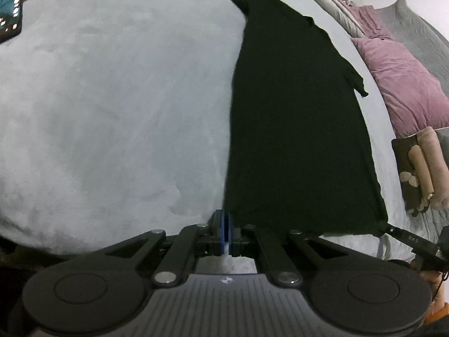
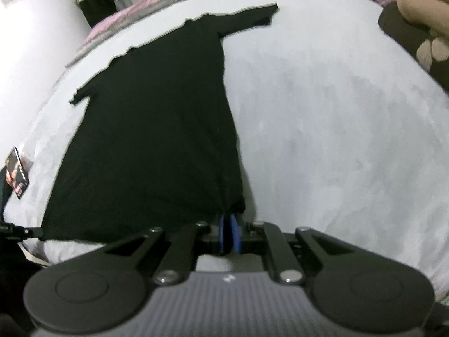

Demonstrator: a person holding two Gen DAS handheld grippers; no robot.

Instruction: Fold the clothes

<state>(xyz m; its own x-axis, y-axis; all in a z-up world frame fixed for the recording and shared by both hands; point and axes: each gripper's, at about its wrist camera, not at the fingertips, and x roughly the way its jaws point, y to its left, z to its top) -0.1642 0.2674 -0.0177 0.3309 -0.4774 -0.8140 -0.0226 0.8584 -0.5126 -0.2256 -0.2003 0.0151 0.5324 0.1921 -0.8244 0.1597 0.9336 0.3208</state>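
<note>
1. A black long-sleeved garment lay flat on a bed with a pale grey cover, its sleeves spread out to both sides.
2. The left tool was clenched on the hem corner at the garment's left edge, and the blue pads were pressed together.
3. The right tool was clenched on the other hem corner, where the cloth bunched between its blue pads.
4. A pink pillow lay beyond the garment, near the bed's far edge.
5. A phone lay on the cover, well apart from the garment.
</note>
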